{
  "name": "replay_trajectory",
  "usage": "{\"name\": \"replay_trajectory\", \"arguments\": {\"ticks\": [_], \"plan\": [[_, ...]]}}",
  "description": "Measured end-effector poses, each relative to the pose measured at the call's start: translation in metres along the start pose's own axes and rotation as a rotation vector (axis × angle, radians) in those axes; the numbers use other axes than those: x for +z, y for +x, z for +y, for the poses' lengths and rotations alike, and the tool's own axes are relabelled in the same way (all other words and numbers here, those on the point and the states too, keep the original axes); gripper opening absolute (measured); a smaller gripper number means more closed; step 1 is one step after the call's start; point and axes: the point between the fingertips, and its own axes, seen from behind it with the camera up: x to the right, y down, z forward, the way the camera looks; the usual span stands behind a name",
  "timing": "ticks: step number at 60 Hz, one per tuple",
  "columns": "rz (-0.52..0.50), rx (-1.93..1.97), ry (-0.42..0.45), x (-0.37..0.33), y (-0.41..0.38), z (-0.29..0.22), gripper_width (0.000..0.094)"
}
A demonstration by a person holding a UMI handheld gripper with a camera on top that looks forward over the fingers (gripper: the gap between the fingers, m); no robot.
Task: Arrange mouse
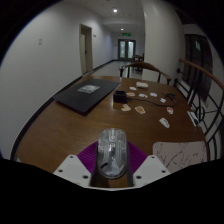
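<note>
A clear, silvery mouse (111, 152) stands between my fingers, its nose pointing ahead over the wooden table (60, 128). My gripper (111, 165) is shut on the mouse, and the purple pads (89, 160) press against both of its sides. The rear of the mouse is hidden between the fingers. A dark rectangular mat (86, 96) lies on the table beyond the fingers, to the left.
Several small cards and objects (140, 98) are scattered across the far middle and right of the table. A white patterned sheet (180, 155) lies just right of the fingers. Chairs (195, 95) stand along the table's right side. A corridor with a door opens behind.
</note>
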Motion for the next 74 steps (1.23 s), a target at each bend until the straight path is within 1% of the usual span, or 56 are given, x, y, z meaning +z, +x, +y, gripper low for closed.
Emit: {"name": "replay_trajectory", "arguments": {"ticks": [3,6,8,10,17,20,22,26,30,33,36,44,47,48,49,50,51,53,54,56,60,63,67,74], "plan": [[-0.020,-0.004,0.015,0.000,-0.003,-0.003,0.0361],[-0.059,0.003,0.030,-0.007,-0.007,-0.005,0.0354],[-0.090,0.017,0.063,-0.018,-0.009,-0.014,0.0322],[-0.100,0.031,0.109,-0.034,-0.005,-0.030,0.0318],[-0.028,0.030,0.320,-0.115,0.046,-0.087,0.0316],[0.029,0.027,0.366,-0.147,0.076,-0.100,0.0314],[0.060,0.011,0.374,-0.164,0.095,-0.098,0.0314],[0.112,0.061,0.353,-0.177,0.134,-0.074,0.0315],[0.148,0.106,0.265,-0.172,0.168,-0.040,0.0313],[0.165,0.122,0.201,-0.159,0.181,-0.005,0.0314],[0.176,0.139,0.135,-0.138,0.194,0.019,0.0315],[0.191,0.135,0.028,-0.105,0.202,0.065,0.0316],[0.190,0.140,-0.001,-0.096,0.202,0.075,0.0372],[0.188,0.140,-0.018,-0.094,0.202,0.079,0.0433],[0.186,0.139,-0.019,-0.095,0.201,0.082,0.0432],[0.185,0.135,-0.012,-0.093,0.201,0.078,0.0489],[0.181,0.127,-0.019,-0.093,0.201,0.077,0.0485],[0.172,0.112,-0.038,-0.094,0.200,0.080,0.0513],[0.167,0.108,-0.041,-0.095,0.200,0.080,0.0580],[0.162,0.098,-0.046,-0.102,0.199,0.082,0.0682],[0.182,0.070,-0.020,-0.117,0.204,0.076,0.0885],[0.185,0.040,0.001,-0.132,0.209,0.073,0.0844],[0.169,0.018,-0.004,-0.158,0.207,0.081,0.0853],[0.096,0.021,0.008,-0.202,0.201,0.100,0.0847]]}}
